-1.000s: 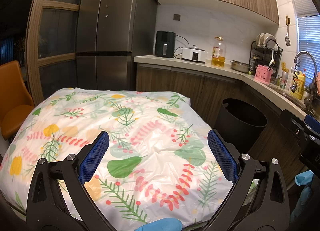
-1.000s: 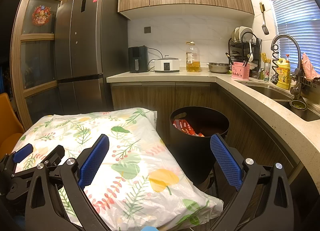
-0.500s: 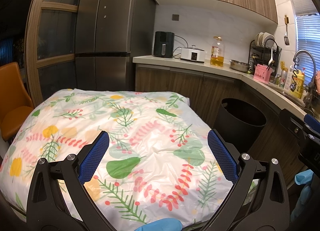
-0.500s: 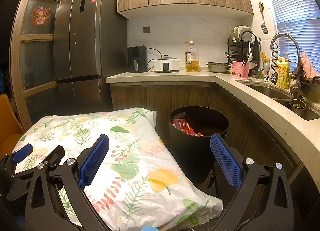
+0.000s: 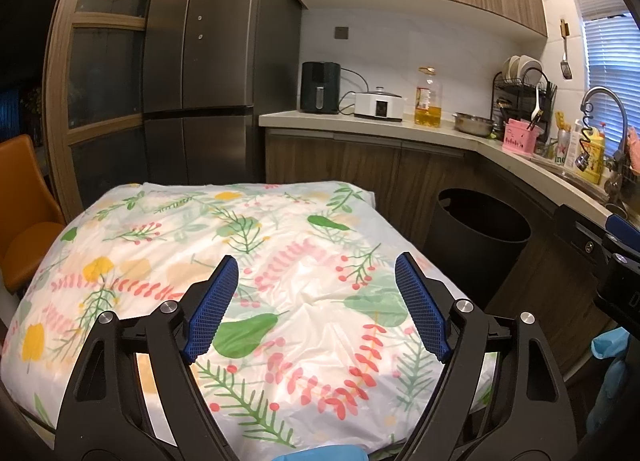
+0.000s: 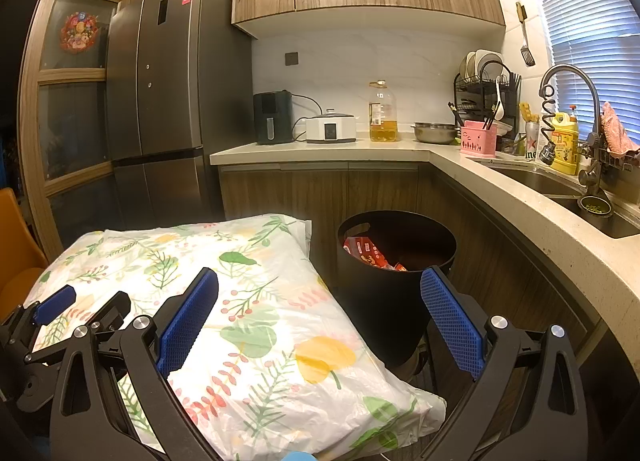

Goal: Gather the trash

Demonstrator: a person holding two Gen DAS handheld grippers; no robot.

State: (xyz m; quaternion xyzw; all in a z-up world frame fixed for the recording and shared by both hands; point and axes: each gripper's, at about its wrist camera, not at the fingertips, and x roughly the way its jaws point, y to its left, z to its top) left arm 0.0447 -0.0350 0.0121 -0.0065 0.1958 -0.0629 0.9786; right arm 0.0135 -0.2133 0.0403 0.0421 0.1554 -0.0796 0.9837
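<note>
A black round trash bin (image 6: 394, 261) stands on the floor by the cabinets, right of the table. Red wrappers (image 6: 366, 251) lie inside it. It also shows in the left wrist view (image 5: 478, 237). My left gripper (image 5: 316, 301) is open and empty above the table's floral plastic cover (image 5: 248, 245). My right gripper (image 6: 320, 313) is open and empty, over the table's right edge, with the bin just beyond it. No loose trash shows on the cover (image 6: 248, 321).
An orange chair (image 5: 20, 217) stands left of the table. A steel fridge (image 5: 212, 73) is behind it. The L-shaped counter (image 6: 440, 149) holds an air fryer, cooker, oil bottle, dish rack and sink (image 6: 560, 185).
Both views have shifted only slightly. Both grippers stay open and empty.
</note>
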